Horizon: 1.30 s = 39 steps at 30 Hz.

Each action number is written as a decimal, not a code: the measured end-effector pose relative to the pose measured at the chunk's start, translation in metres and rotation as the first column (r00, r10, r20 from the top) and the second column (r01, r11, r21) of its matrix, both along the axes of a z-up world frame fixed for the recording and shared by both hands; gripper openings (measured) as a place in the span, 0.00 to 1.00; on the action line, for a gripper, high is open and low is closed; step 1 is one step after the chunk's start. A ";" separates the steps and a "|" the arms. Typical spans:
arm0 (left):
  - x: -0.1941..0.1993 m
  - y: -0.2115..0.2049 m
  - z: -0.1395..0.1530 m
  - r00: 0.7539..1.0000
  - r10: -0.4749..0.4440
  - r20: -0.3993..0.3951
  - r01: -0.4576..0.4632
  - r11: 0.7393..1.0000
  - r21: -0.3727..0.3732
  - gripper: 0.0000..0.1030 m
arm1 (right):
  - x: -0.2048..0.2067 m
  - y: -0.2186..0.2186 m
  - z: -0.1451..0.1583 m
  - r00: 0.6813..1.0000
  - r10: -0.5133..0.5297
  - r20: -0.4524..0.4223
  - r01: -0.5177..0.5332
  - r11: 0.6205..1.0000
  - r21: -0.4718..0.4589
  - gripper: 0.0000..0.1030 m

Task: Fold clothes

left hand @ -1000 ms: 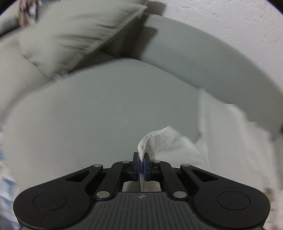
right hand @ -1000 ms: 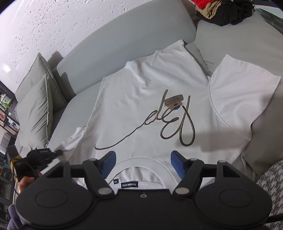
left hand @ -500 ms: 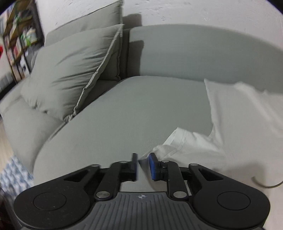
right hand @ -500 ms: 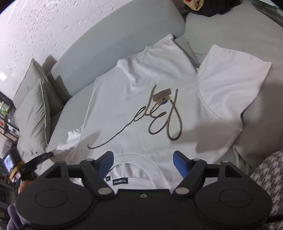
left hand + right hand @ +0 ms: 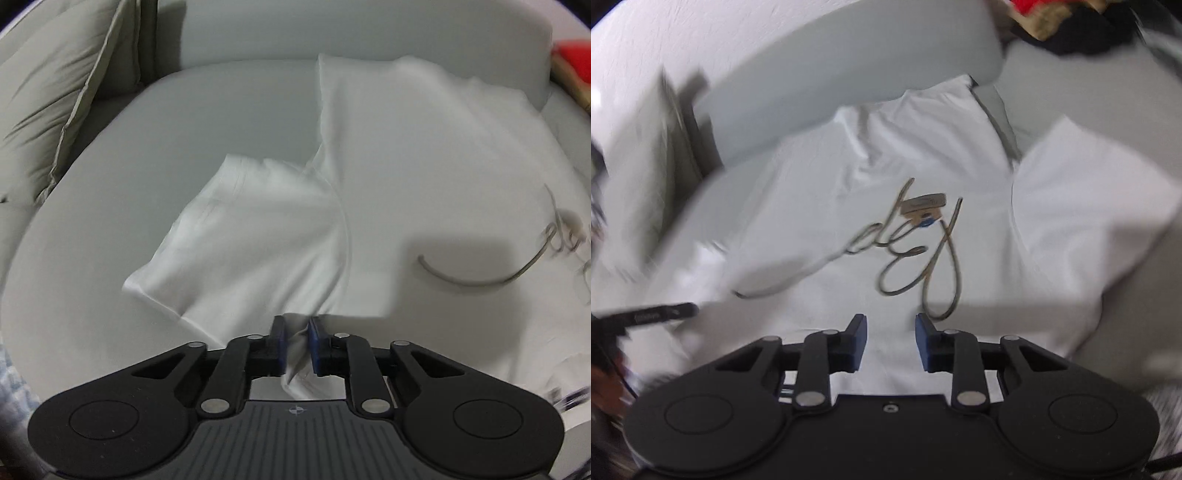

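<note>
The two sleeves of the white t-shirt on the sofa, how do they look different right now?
The sleeve by the cushions is creased, with white cloth near it gathered between the closing pads of the left tool. The sleeve on the other side lies smooth and spread, with no tool on it; the right tool hangs over the chest, closing. Both are short, white and rest on the grey sofa.

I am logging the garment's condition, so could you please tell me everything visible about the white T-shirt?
The white T-shirt lies spread face up on the grey sofa, soft knit, lightly wrinkled. A looping gold script print crosses the chest, with a tan hang tag lying on it. Both short sleeves are spread out. A fold near the shoulder sits between the closing left gripper; the right gripper closes just above the fabric near the collar.
</note>
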<state>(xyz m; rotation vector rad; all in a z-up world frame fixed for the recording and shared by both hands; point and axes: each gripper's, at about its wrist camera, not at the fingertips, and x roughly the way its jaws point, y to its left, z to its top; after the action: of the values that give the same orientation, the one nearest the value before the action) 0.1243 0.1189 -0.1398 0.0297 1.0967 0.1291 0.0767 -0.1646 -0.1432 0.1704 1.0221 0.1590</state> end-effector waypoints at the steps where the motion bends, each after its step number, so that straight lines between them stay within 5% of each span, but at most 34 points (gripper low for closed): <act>1: -0.004 -0.003 0.001 1.000 -0.018 -0.022 0.019 0.999 0.033 0.15 | 0.000 0.003 -0.006 0.999 0.021 -0.041 -0.023 0.999 -0.047 0.29; 4: -0.028 -0.015 0.008 0.993 -0.102 -0.061 0.110 0.985 0.136 0.12 | -0.027 -0.001 -0.002 0.992 0.095 -0.084 -0.103 0.991 -0.088 0.29; 7: -0.053 -0.018 0.028 0.988 -0.152 0.018 0.151 0.986 0.073 0.12 | -0.045 -0.021 0.004 0.985 0.073 -0.159 -0.075 0.997 -0.009 0.29; 12: -0.061 -0.048 0.058 0.949 -0.188 0.251 0.202 0.979 -0.028 0.16 | -0.046 -0.033 0.033 1.000 0.023 0.019 -0.025 0.995 0.101 0.28; 15: -0.049 -0.078 0.039 0.948 -0.227 0.222 0.258 0.959 -0.120 0.18 | -0.026 -0.024 0.025 0.999 0.032 0.018 -0.034 0.991 0.132 0.28; 18: -0.046 -0.100 0.008 0.951 -0.302 0.065 0.309 0.928 -0.207 0.19 | -0.023 -0.013 -0.001 0.993 0.074 -0.089 -0.061 0.989 0.137 0.28; 20: -0.057 -0.106 0.010 0.923 -0.378 0.077 0.386 0.908 -0.163 0.18 | -0.031 -0.013 -0.003 0.991 0.109 -0.078 -0.098 0.986 0.138 0.28; 22: -0.061 -0.099 0.023 0.915 -0.391 0.101 0.404 0.894 -0.195 0.18 | -0.036 -0.020 0.006 0.990 0.113 -0.089 -0.096 0.980 0.173 0.29; 26: -0.070 -0.087 0.075 0.889 -0.359 0.283 0.396 0.914 -0.084 0.20 | -0.036 -0.040 0.052 0.998 0.064 0.004 -0.062 0.957 0.283 0.29; 29: -0.062 -0.070 0.113 0.869 -0.272 0.412 0.335 0.938 -0.087 0.38 | -0.031 -0.047 0.095 0.988 0.011 0.152 -0.061 0.945 0.323 0.54; 32: -0.044 -0.052 0.140 0.861 -0.184 0.475 0.276 0.952 -0.130 0.40 | -0.018 -0.059 0.130 0.966 -0.062 0.253 -0.041 0.923 0.382 0.68; 36: -0.011 -0.029 0.160 0.855 -0.107 0.507 0.242 0.948 -0.208 0.47 | 0.013 -0.079 0.160 0.945 -0.146 0.293 -0.005 0.887 0.461 0.75; 39: 0.027 -0.021 0.153 0.868 -0.081 0.490 0.201 0.960 -0.197 0.59 | 0.047 -0.084 0.165 0.932 -0.171 0.320 0.011 0.895 0.447 0.90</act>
<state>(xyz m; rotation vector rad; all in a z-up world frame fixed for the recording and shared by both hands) 0.1513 0.0978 0.0131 -0.1355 0.6020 -0.1296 0.1236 -0.2488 0.0215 0.5830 0.6030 0.3219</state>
